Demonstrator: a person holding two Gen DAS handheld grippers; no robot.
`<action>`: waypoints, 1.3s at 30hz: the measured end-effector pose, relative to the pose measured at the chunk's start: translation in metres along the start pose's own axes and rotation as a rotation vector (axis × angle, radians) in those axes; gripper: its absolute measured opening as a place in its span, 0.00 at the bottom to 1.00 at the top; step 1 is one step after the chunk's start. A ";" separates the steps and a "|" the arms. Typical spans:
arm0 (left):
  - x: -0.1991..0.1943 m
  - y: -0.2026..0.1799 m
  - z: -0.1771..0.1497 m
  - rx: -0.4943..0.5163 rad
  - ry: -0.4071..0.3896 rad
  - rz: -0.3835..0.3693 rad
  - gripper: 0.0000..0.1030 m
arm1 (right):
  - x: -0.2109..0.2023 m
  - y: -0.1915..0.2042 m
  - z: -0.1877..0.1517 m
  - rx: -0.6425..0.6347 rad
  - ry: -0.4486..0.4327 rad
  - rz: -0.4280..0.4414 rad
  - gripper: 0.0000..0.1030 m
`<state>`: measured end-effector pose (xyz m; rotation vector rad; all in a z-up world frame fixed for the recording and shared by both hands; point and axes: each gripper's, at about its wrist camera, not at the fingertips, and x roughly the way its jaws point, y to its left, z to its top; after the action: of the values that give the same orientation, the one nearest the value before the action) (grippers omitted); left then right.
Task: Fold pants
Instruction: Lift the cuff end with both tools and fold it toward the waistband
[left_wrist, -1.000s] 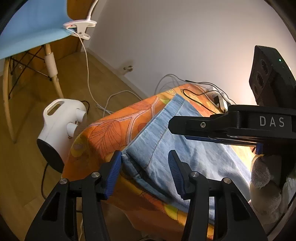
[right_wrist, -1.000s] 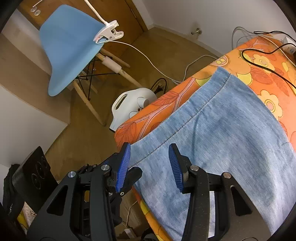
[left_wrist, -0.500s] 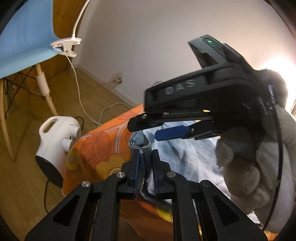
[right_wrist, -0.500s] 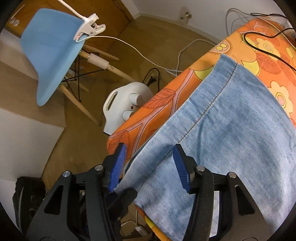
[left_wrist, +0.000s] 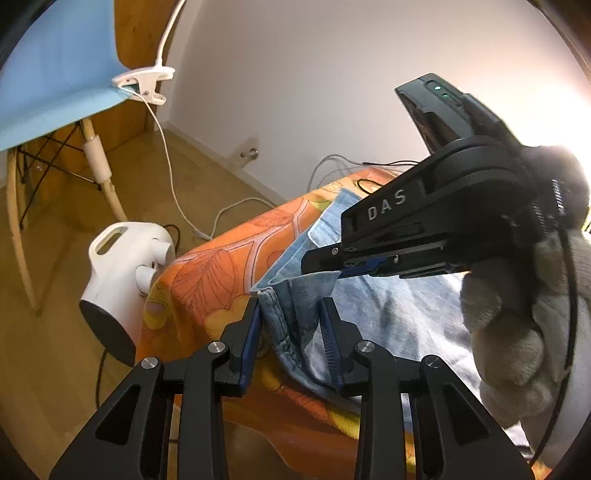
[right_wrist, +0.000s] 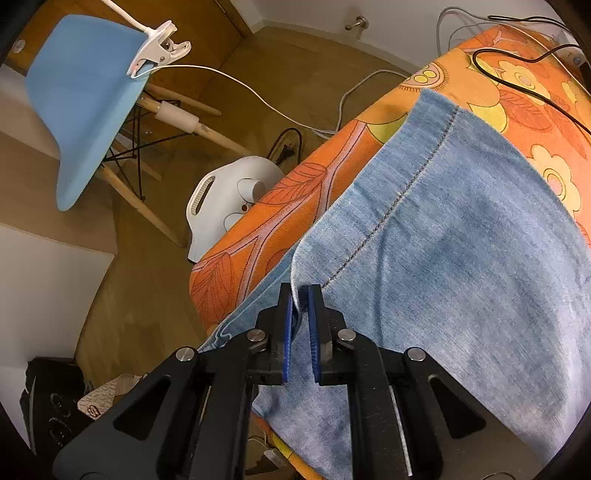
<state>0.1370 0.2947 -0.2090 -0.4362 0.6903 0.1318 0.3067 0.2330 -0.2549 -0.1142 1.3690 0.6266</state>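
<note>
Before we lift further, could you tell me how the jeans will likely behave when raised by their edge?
Probably floppy: the jeans already sag and crease where the right gripper pinches them. Likely heavyish, being thick stitched denim. Unlikely to slide off the orange cloth.

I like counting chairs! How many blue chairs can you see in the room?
1. The blue chair stands on the wooden floor, left of the orange flowered cloth, with a white clip lamp clamped to its edge. More chairs could be out of view.
</note>
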 end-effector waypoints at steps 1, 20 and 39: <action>0.003 0.002 0.001 -0.009 0.003 -0.001 0.29 | 0.000 0.000 0.000 0.000 -0.001 0.003 0.08; -0.016 -0.019 -0.003 0.037 -0.069 -0.145 0.11 | -0.029 -0.019 0.019 0.015 -0.049 0.033 0.53; -0.043 -0.091 -0.028 0.287 -0.050 -0.268 0.11 | -0.020 -0.061 0.039 -0.001 0.017 -0.197 0.39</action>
<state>0.1108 0.2011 -0.1692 -0.2456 0.5845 -0.2074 0.3690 0.1916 -0.2442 -0.2527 1.3542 0.4617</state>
